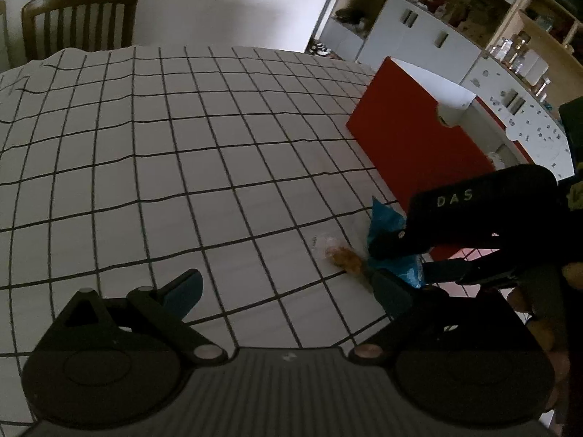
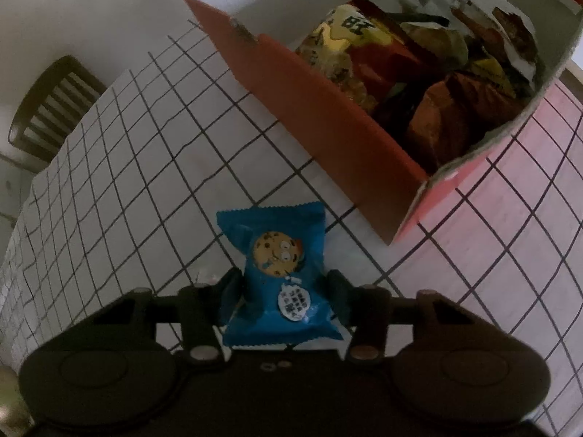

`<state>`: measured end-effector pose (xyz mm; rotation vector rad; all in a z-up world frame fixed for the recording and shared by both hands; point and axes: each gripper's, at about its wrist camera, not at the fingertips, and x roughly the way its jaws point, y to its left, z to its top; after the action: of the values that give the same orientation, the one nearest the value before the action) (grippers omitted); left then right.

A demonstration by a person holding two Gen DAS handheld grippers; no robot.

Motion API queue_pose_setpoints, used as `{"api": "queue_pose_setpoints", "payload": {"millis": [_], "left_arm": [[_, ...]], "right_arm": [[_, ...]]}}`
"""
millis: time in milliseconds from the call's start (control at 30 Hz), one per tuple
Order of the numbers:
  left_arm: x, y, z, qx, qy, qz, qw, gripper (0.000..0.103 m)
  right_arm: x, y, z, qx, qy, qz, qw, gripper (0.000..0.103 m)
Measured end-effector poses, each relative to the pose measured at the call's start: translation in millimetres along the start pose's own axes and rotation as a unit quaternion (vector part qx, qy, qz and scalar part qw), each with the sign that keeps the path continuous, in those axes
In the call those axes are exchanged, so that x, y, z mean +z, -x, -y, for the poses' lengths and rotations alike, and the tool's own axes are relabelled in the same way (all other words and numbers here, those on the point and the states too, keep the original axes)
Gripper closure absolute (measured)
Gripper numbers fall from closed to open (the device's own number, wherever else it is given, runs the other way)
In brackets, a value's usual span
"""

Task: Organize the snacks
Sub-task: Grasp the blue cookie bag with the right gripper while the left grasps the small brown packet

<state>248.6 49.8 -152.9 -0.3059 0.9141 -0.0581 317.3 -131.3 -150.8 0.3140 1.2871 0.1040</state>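
Observation:
A blue cookie packet with a cartoon cookie face lies on the checked tablecloth, just in front of the red box. My right gripper points steeply down over it, and its two fingers press the packet's sides, pinching it at the waist. In the left wrist view the same packet shows under the right gripper. My left gripper stands open above the cloth with nothing between its fingers. A small pastry in clear wrap lies by its right finger.
The red box holds several snack bags in yellow, orange and red. A wooden chair stands at the table's far side. White shelving with jars runs along the wall behind the box. A hand shows at the right edge.

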Motion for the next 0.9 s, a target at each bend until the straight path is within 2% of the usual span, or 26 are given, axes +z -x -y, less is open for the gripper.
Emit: {"api": "queue_pose_setpoints", "payload": {"millis": [133,300,400,467,700,767,900], "left_arm": [[2.4,-4.8,2.9,-0.009,0.007,-0.006,0.9999,0.003],[9.9,-14.1,-1.7,-0.02,0.061,-0.027,0.9976,0.014],[14.4,-19.7,3.5,-0.011,0.075,-0.036,0.9965,0.017],[18.1,-23.4,9.9,-0.008,0.084,-0.042,0.9956,0.029],[30.1,-42.0,50.3,0.058,0.093,-0.055,0.9924,0.044],[30.8,-47.5,61.6,0.077,0.094,-0.059,0.9908,0.051],[32.1,-56.9,77.4,0.126,0.096,-0.06,0.9856,0.055]], "right_arm": [[-0.8,3.2,2.8,0.007,0.015,0.0,1.0,0.064],[-2.5,9.1,17.1,0.021,0.028,-0.01,0.999,0.066],[-5.9,14.3,26.5,0.022,0.04,-0.013,0.999,0.066],[-7.6,17.7,31.7,0.021,0.047,-0.017,0.999,0.067],[-20.6,30.9,51.6,0.013,0.075,-0.019,0.997,0.067],[-23.4,34.1,56.6,0.012,0.08,-0.018,0.997,0.067],[-27.1,42.6,63.5,0.006,0.099,-0.009,0.995,0.067]]}}
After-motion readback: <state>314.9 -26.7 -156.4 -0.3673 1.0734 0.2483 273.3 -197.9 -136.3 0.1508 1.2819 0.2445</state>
